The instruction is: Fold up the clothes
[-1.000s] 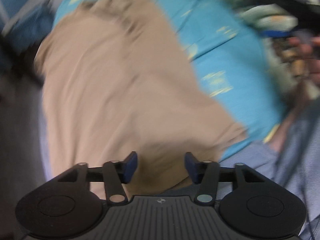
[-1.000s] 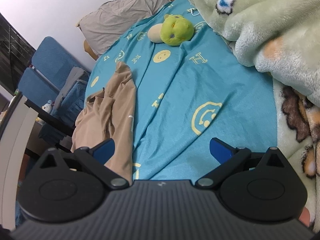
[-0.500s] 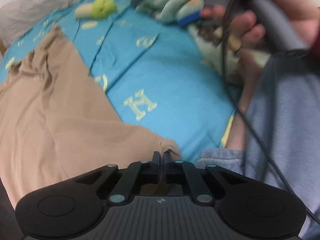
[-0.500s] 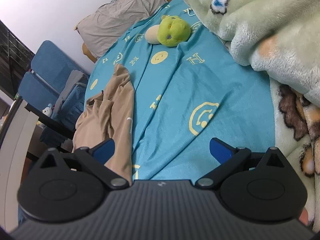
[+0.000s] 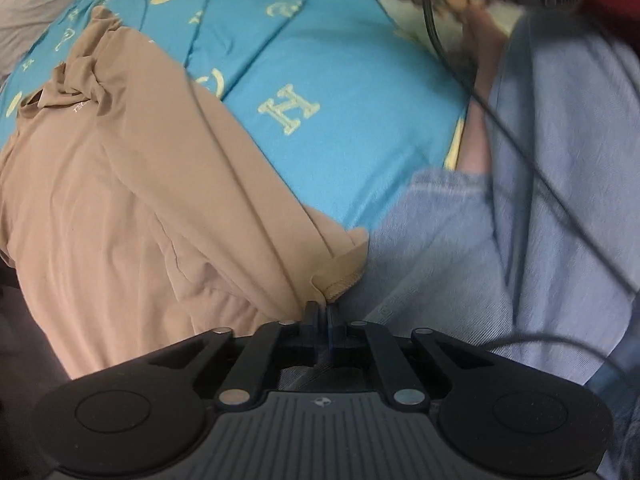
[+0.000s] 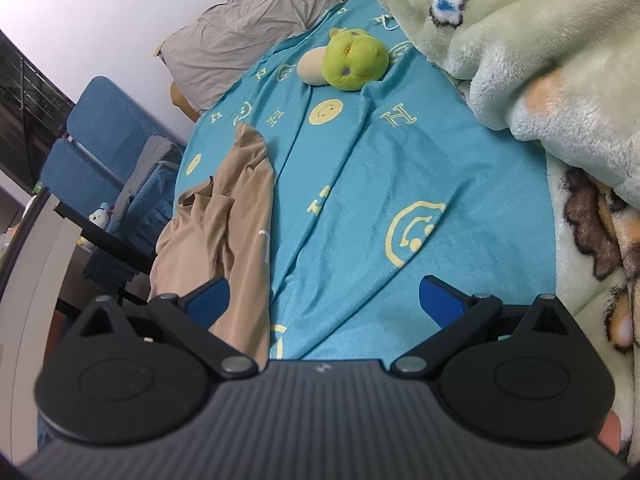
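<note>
Left wrist view: my left gripper is pinching the hem corner of the tan garment, jaws just eased slightly, cloth between them; the rest lies rumpled along the blue sheet's edge. That thin bite could slip if I pull hard. Right gripper hangs spread, empty. The garment's lower part is hidden behind the gripper body.

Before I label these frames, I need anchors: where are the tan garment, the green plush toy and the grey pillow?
tan garment (image 5: 132,184): left wrist view, on its broad middle panel.
green plush toy (image 6: 354,60): right wrist view, on its round face.
grey pillow (image 6: 244,36): right wrist view, on its creased middle.
</note>
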Demonstrator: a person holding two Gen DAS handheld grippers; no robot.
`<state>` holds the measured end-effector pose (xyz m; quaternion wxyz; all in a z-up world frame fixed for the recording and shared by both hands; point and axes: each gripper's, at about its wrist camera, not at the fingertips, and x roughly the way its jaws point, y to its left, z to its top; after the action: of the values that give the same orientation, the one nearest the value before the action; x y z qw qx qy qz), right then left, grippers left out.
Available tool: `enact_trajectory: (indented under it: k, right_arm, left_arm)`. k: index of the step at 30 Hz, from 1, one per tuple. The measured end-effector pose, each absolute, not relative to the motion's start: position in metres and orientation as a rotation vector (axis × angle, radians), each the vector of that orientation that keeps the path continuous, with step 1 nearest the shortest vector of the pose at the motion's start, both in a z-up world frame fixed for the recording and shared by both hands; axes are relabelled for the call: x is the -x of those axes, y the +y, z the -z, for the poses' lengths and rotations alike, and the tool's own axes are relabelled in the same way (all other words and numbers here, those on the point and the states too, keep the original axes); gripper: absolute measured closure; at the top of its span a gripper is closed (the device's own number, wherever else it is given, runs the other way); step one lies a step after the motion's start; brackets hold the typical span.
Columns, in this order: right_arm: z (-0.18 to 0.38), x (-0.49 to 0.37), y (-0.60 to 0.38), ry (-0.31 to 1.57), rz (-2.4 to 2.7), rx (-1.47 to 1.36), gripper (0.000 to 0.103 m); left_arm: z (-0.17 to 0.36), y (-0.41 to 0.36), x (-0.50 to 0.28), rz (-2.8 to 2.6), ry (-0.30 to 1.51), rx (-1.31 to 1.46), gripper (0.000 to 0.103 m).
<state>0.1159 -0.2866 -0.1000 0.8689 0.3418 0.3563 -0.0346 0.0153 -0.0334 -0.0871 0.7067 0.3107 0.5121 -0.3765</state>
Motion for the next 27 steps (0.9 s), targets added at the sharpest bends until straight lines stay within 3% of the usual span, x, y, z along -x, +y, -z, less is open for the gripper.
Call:
enact_trajectory:
  k: [2,5,11,17,21,24,26,27]
  right_arm:
    - [0.101,-0.115,-0.288,0.747,0.076,-0.724,0.0]
    - [0.1,-0.117,-0.287,0.747,0.065,-0.734,0.0]
    - [0.094,-0.126,-0.28,0.716,0.003,-0.757,0.0]
    - [0.083,-0.192,-0.282,0.68,-0.152,-0.842,0.006]
    - [0.098,-0.255,-0.278,0.707,-0.196,-0.82,0.024]
    - [0.122,-0.299,-0.275,0.701,-0.218,-0.82,0.024]
    - [0.137,-0.325,-0.272,0.693,-0.232,-0.776,0.024]
    - [0.145,-0.338,-0.27,0.693,-0.24,-0.747,0.024]
  left_arm:
    - [0.081,-0.03,-0.016,0.824,1.126,-0.637,0.062]
    - [0.07,-0.024,-0.018,0.78,1.096,-0.501,0.038]
    - [0.072,-0.034,-0.032,0.71,1.061,-0.214,0.036]
    - [0.113,-0.073,-0.043,0.612,1.14,-0.351,0.037]
    - [0.125,-0.083,-0.042,0.589,1.151,-0.43,0.039]
    - [0.13,-0.08,-0.043,0.57,1.147,-0.426,0.062]
    - [0.131,-0.073,-0.046,0.561,1.136,-0.383,0.085]
    - [0.131,-0.069,-0.047,0.566,1.133,-0.356,0.089]
